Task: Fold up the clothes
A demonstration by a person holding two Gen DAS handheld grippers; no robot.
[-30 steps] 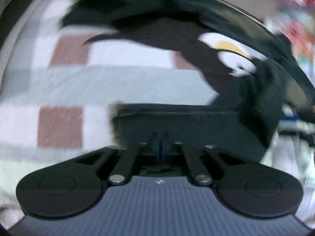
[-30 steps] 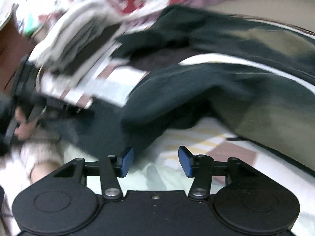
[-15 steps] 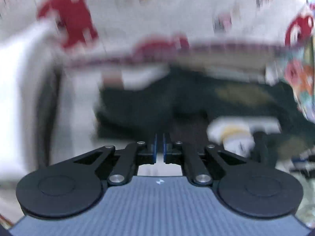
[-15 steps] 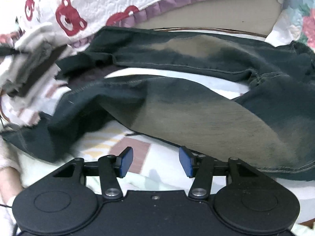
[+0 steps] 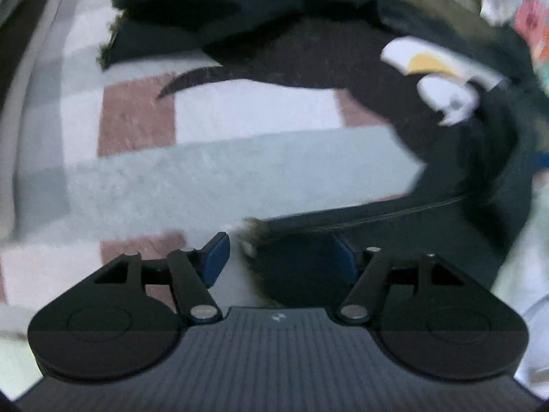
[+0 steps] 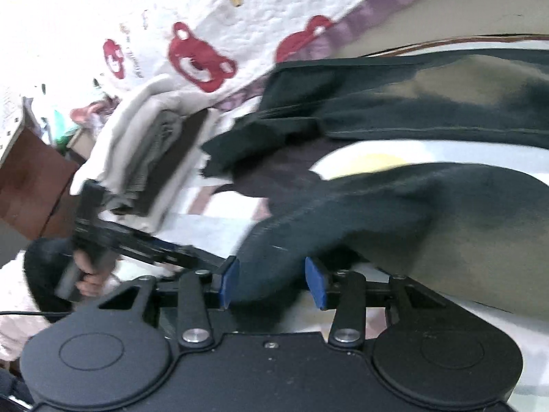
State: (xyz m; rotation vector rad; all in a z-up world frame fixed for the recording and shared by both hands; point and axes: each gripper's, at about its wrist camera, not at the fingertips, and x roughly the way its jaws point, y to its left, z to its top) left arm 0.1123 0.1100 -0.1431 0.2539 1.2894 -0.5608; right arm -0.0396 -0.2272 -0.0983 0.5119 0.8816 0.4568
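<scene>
- Dark denim trousers lie spread over the checked bed blanket, toward 12 o'clock.
- Left tongs: spread, frayed hem edge between them.
- Right tongs: closing around a hem fold, not yet pinching.
- Judgement: limp, fairly heavy cloth; grip at hems.

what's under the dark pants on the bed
Under the dark pants lies a checked blanket of white, pink and grey squares, plus a dark brown patch. What the pants cover beyond that cannot be seen.
</scene>
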